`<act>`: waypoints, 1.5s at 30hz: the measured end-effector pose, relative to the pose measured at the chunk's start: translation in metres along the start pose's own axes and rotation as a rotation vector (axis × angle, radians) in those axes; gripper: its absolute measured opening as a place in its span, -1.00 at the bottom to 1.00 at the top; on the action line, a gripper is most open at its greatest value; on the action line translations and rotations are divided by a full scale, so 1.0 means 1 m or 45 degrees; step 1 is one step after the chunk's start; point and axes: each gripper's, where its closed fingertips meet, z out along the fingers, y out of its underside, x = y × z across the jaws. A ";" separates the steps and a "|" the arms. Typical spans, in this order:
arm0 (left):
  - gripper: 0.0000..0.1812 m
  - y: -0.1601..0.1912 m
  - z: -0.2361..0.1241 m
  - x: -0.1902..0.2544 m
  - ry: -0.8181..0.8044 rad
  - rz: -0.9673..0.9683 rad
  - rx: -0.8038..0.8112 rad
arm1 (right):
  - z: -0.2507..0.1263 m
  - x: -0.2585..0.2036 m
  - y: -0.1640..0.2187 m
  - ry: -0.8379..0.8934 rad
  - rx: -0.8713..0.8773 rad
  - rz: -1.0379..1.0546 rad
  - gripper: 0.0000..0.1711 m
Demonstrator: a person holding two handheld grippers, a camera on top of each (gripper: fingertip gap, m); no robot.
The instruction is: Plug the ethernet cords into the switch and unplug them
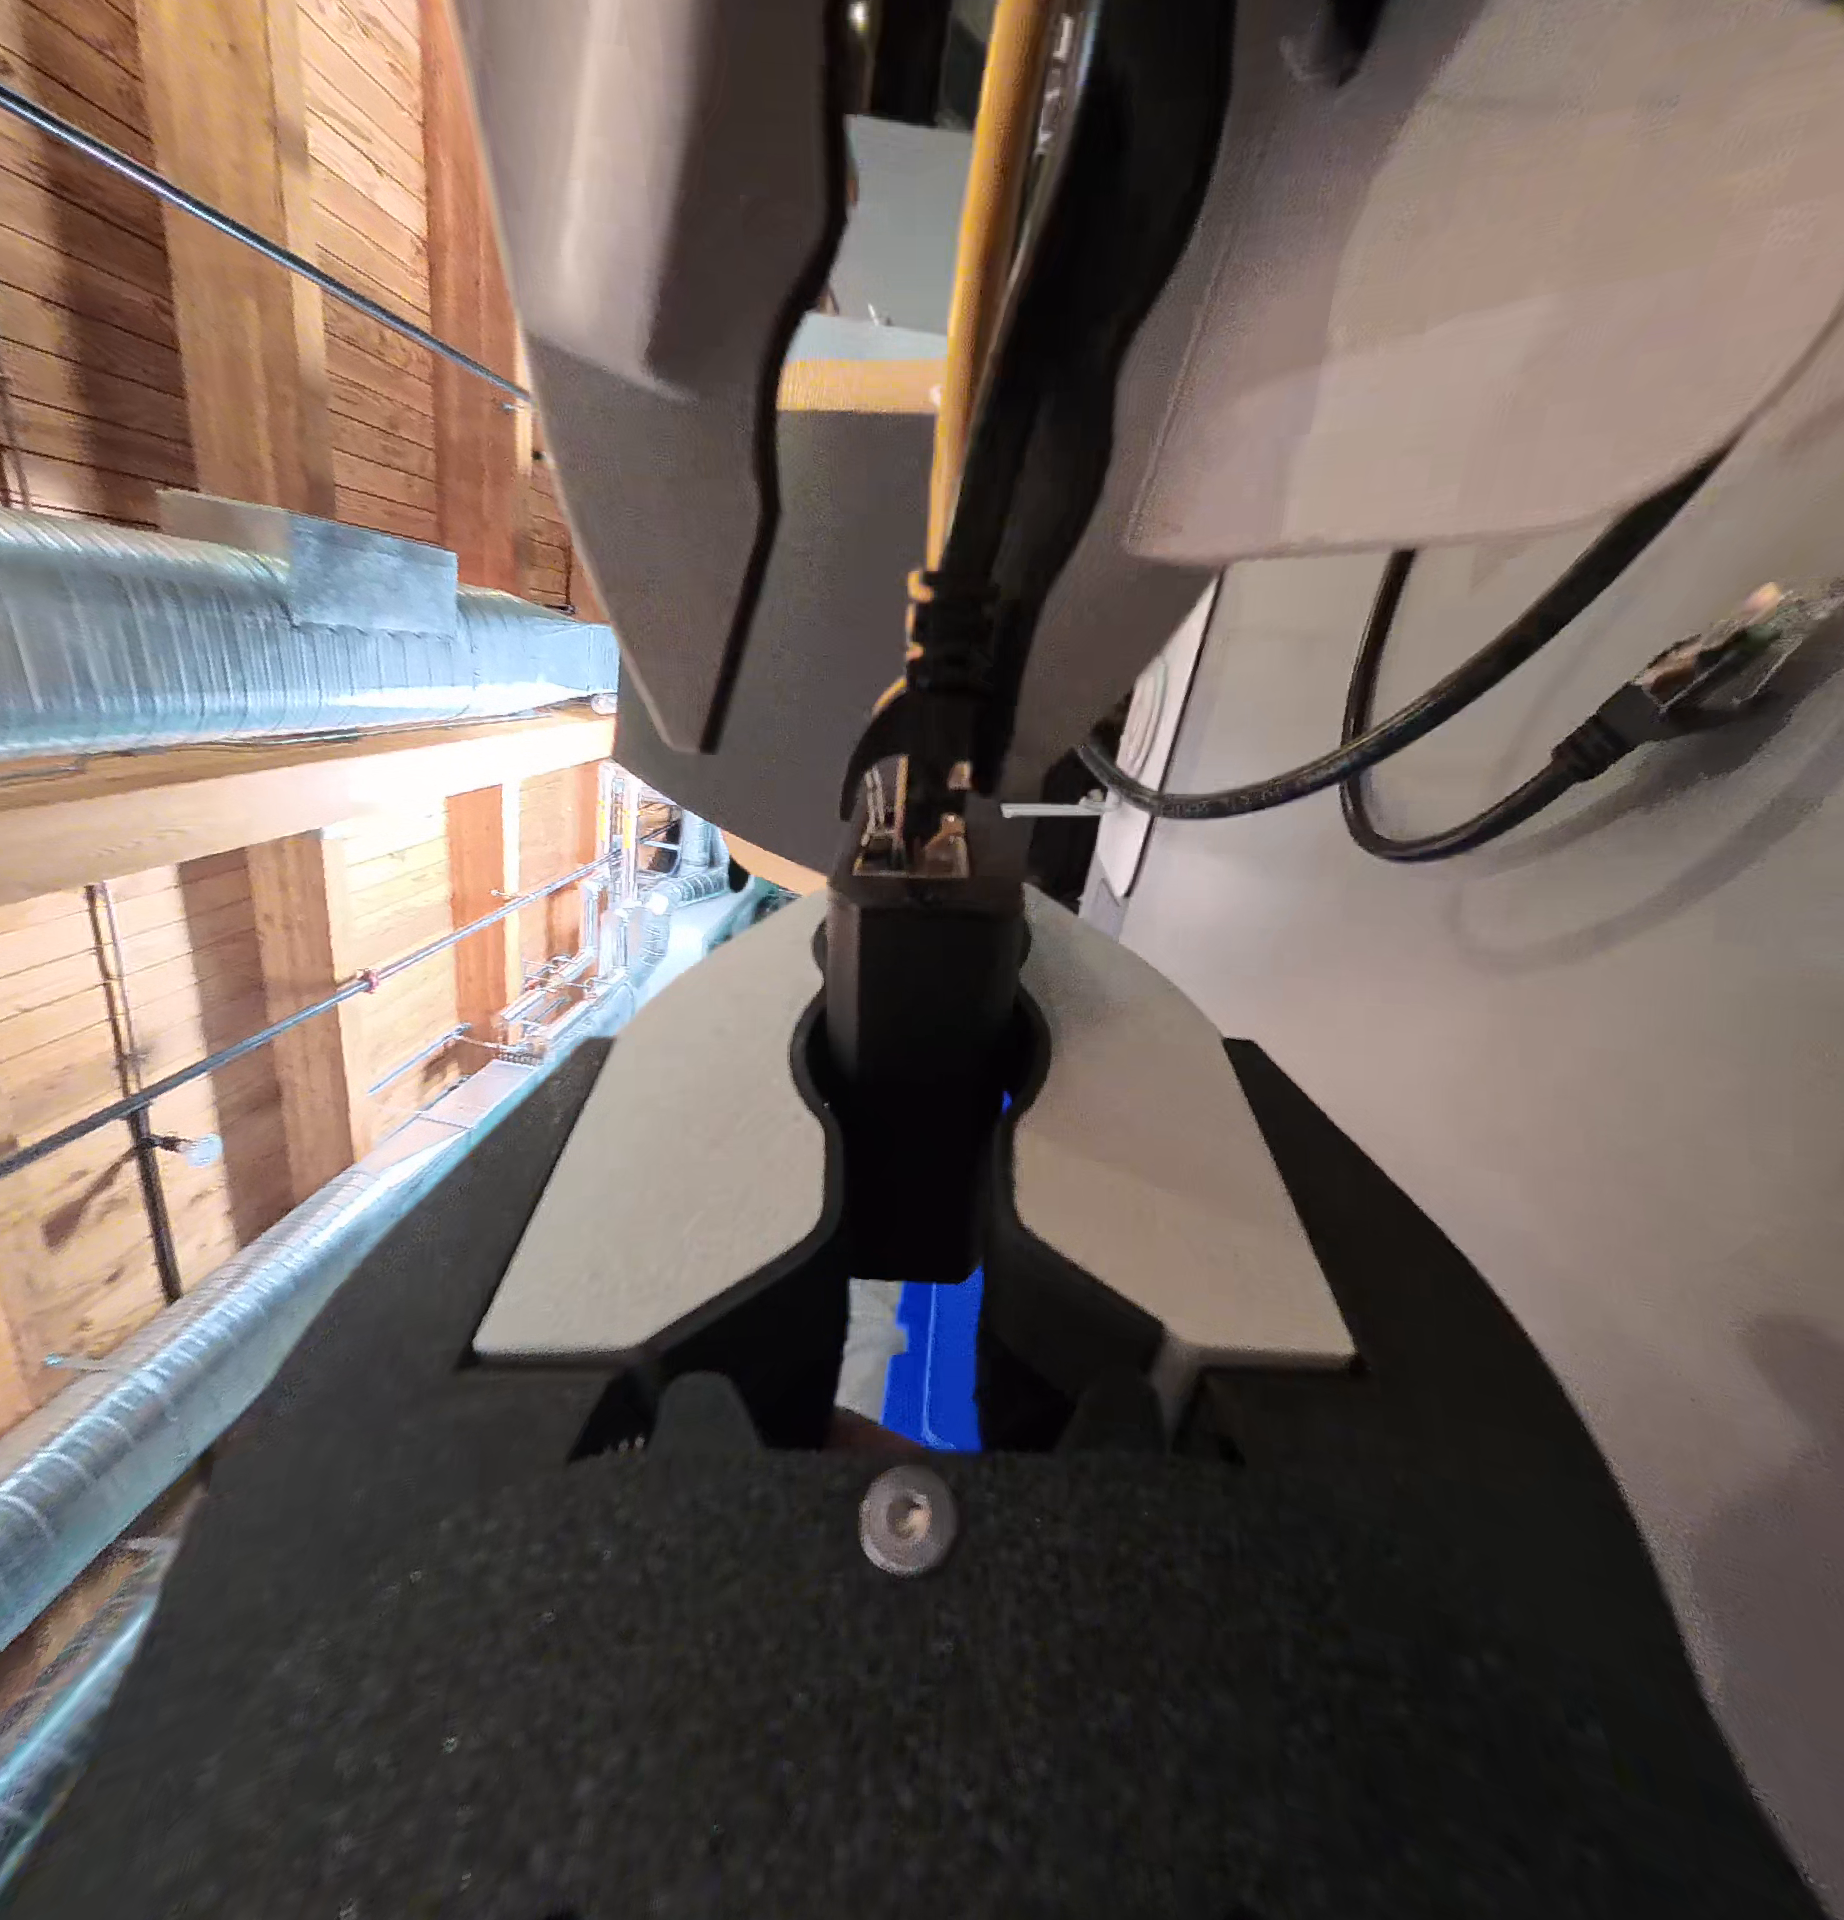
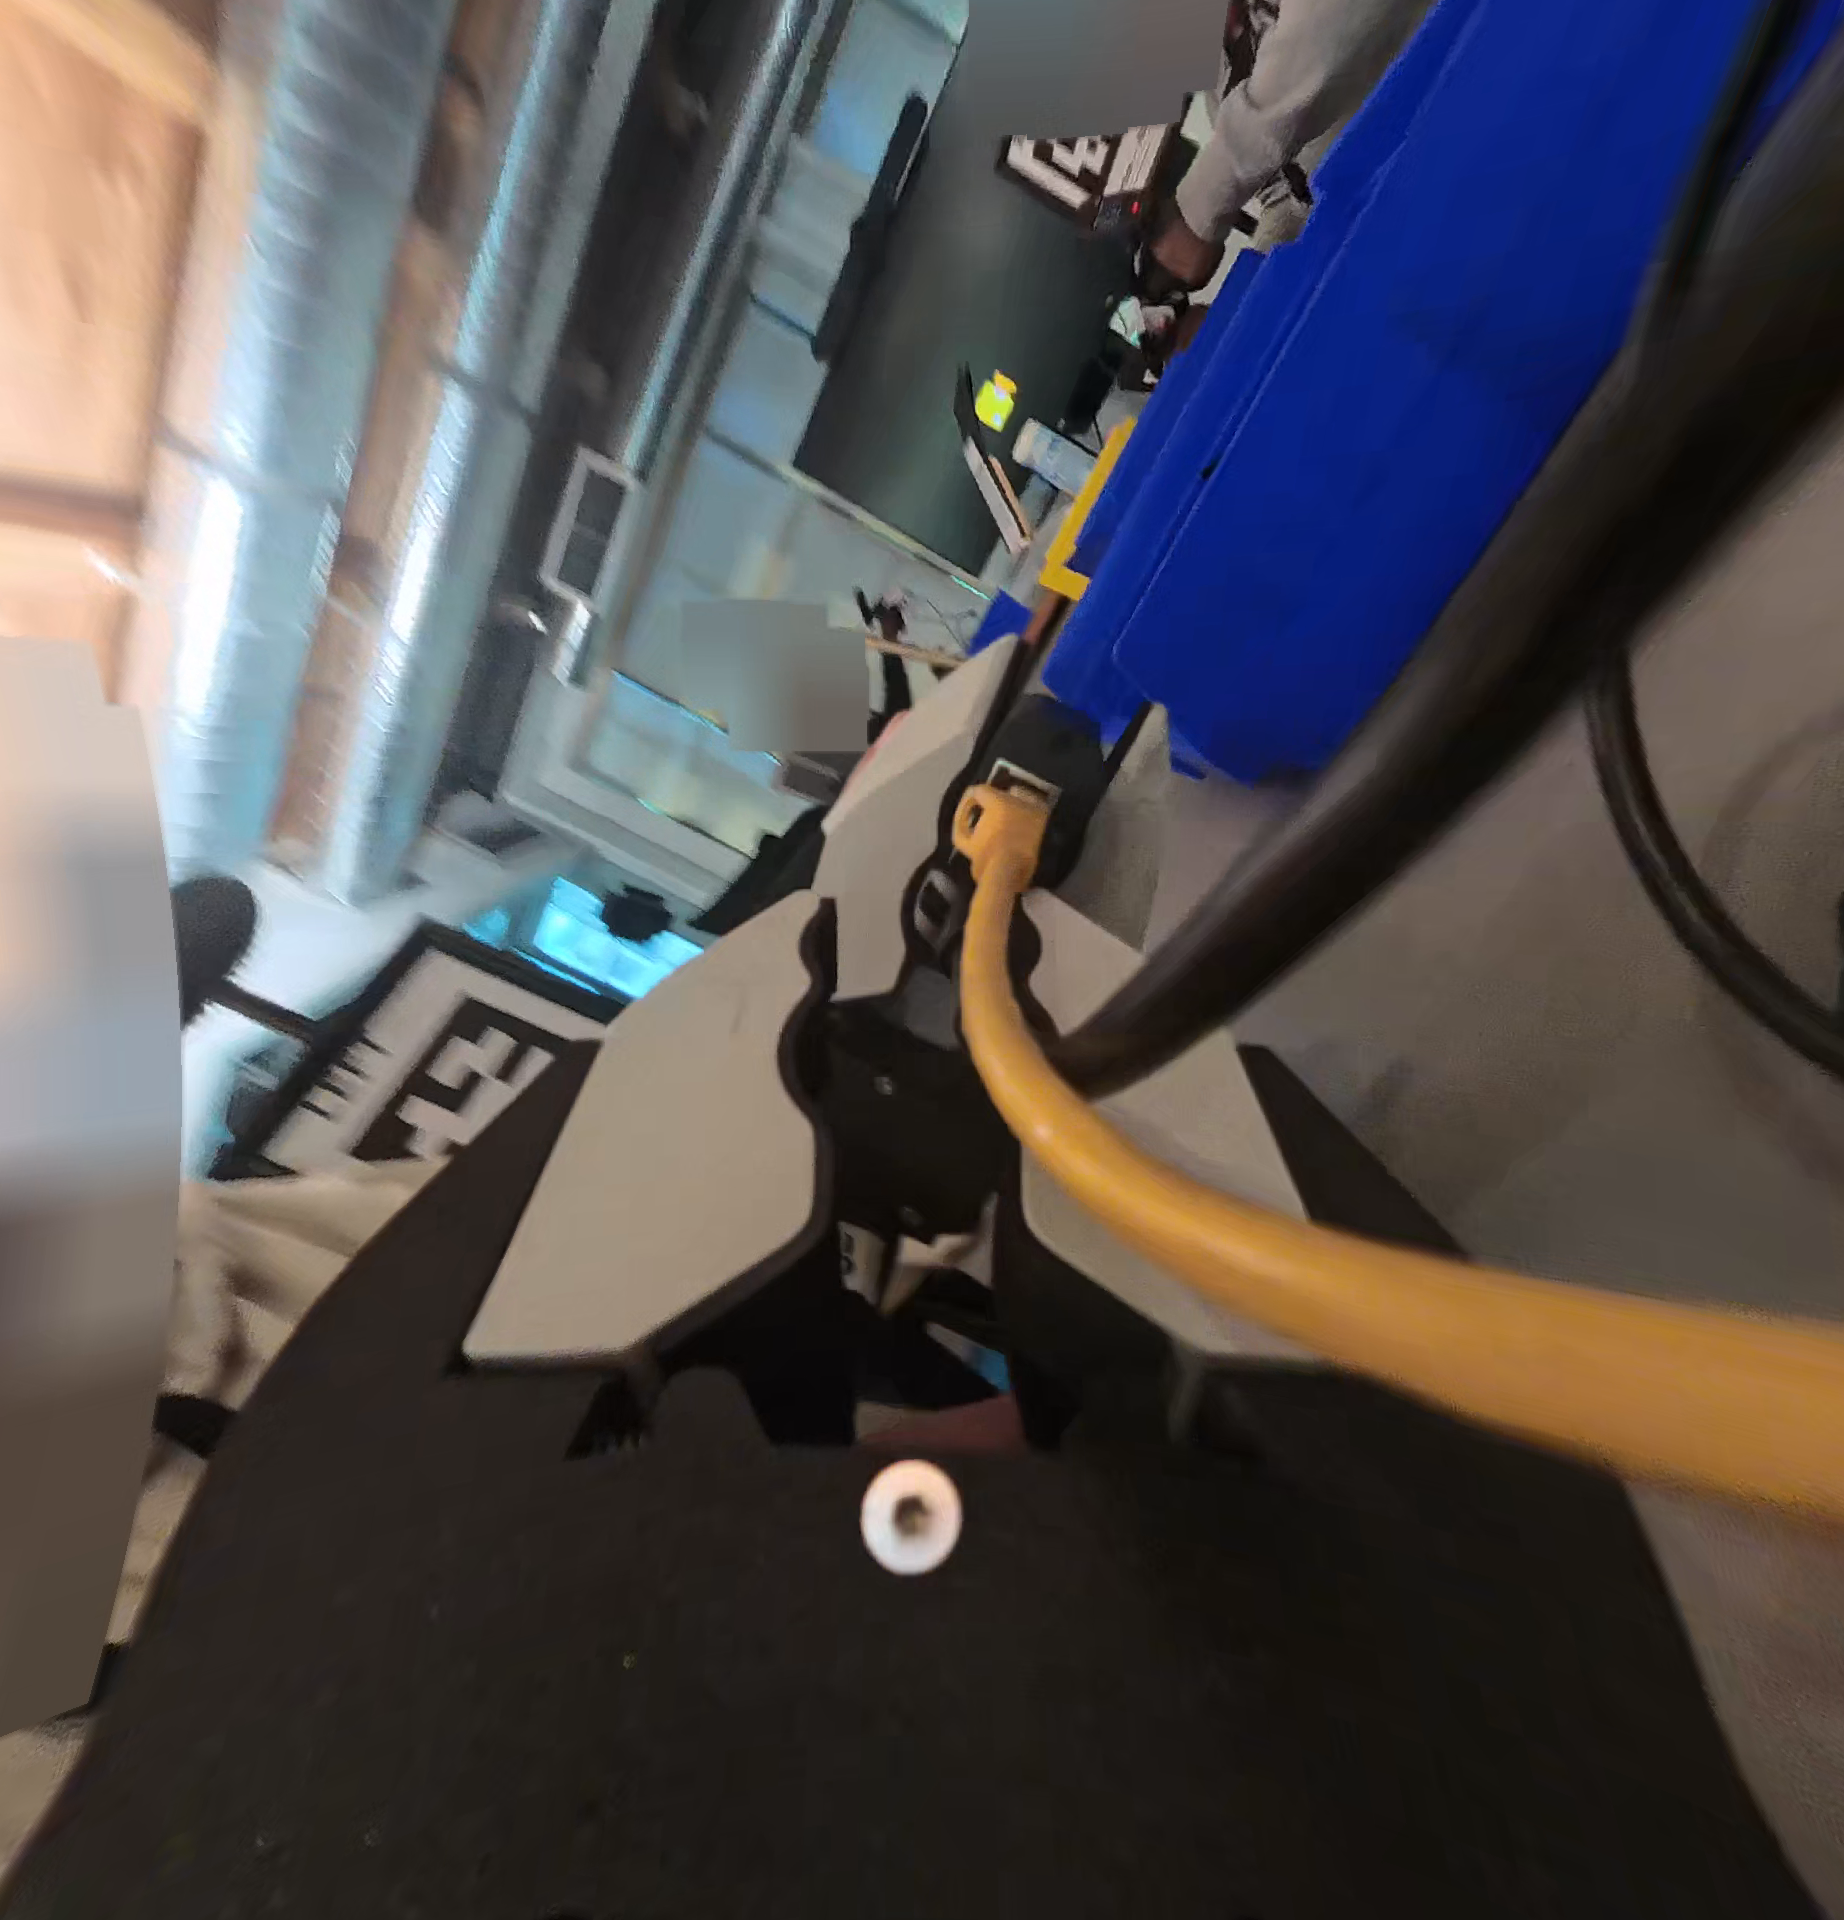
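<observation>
Task looks mid-way, plug-in phase, as far as can be judged. The left hand-held gripper [image 1: 923,987] is narrow and clamped on the switch [image 1: 918,1122], a small black box held off the counter [image 1: 1520,1143] with its port face pointing away from the camera. The yellow cord [image 2: 1157,1195] is already in: its plug sits in a port on the switch face, and the cable curves back from the switch across the right hand-held gripper [image 2: 928,966]. That gripper is also narrow and seems clamped on the plug end of the black cord [image 1: 949,644], which stands right at the switch face beside the yellow plug. The black plug's tip is at or inside a port, latch tab arched up; whether it has clicked fully home cannot be told, since the view is tight and partly blurred. A second black cord [image 1: 1417,748] lies loose on the counter well off to one side of the switch, its plug free and in no port. A blue bin [image 2: 1417,364] stands beyond the switch. So: one cord done, one at the port, at least one not started if it counts, and all unplugging is left.
</observation>
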 end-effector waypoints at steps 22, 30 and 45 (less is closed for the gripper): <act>-0.71 -0.014 0.001 0.006 -0.081 0.181 0.037 | -0.009 0.023 0.009 0.124 0.004 -0.009 -0.84; -0.72 0.046 0.019 -0.013 -0.066 -0.025 -0.152 | -0.064 0.046 -0.015 0.111 0.256 0.276 -0.86; -0.73 0.033 0.018 0.019 0.220 -0.251 -0.133 | -0.078 0.071 0.047 0.844 -0.569 -0.462 -0.36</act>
